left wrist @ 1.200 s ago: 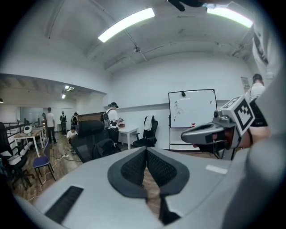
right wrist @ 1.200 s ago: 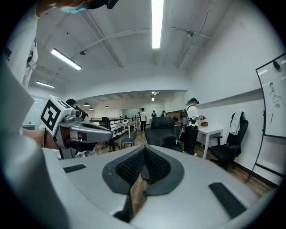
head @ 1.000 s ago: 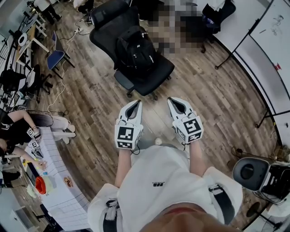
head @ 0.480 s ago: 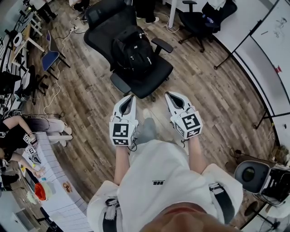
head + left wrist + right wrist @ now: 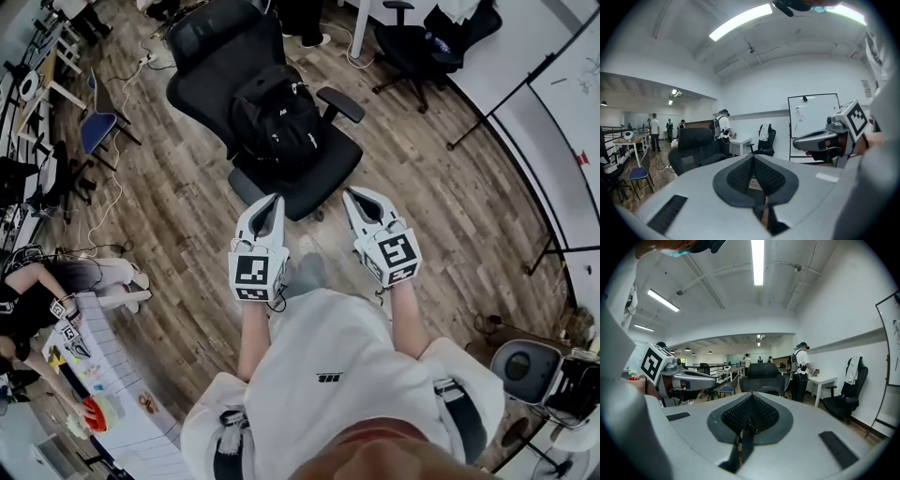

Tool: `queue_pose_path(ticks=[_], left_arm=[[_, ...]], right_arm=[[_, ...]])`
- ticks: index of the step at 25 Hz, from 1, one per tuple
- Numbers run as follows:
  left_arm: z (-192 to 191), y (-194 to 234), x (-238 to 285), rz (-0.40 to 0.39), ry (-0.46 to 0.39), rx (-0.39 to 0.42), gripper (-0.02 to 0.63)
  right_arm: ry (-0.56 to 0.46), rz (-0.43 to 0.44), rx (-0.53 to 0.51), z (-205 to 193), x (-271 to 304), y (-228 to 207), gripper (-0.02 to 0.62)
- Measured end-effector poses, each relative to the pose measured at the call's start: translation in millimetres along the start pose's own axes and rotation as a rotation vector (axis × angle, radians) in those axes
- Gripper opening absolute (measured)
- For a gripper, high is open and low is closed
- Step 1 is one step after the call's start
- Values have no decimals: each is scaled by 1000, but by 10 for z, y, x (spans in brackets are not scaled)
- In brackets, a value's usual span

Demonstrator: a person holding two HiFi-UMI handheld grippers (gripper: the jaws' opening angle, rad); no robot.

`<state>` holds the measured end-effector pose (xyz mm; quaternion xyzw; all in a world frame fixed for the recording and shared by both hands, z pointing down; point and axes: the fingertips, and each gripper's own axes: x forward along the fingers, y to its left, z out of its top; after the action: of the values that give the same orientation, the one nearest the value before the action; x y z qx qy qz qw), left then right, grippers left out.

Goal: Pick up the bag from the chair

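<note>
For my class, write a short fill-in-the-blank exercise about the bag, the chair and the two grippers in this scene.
1. The bag sits on an office ____.
2. The bag's colour is ____.
3. The jaws of the left gripper and the right gripper are both ____.
4. ____ gripper touches the bag.
Missing words: chair; black; shut; neither.
</note>
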<state>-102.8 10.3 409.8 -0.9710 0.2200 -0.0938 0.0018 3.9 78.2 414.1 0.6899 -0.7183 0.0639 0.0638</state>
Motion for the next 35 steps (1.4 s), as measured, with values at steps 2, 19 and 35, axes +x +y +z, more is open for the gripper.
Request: queue_pose_path(ticks=[2, 19, 35], left_arm=[[3, 109, 180, -7, 8, -1, 11], [-98, 1247, 1295, 21, 40, -72, 11], [-400, 1795, 1760, 65, 71, -123, 11]], right_arm=[[7, -3, 5, 13, 192, -128, -5], [68, 21, 28, 45, 1713, -701, -5], [151, 40, 10, -129, 2492, -1019, -5]])
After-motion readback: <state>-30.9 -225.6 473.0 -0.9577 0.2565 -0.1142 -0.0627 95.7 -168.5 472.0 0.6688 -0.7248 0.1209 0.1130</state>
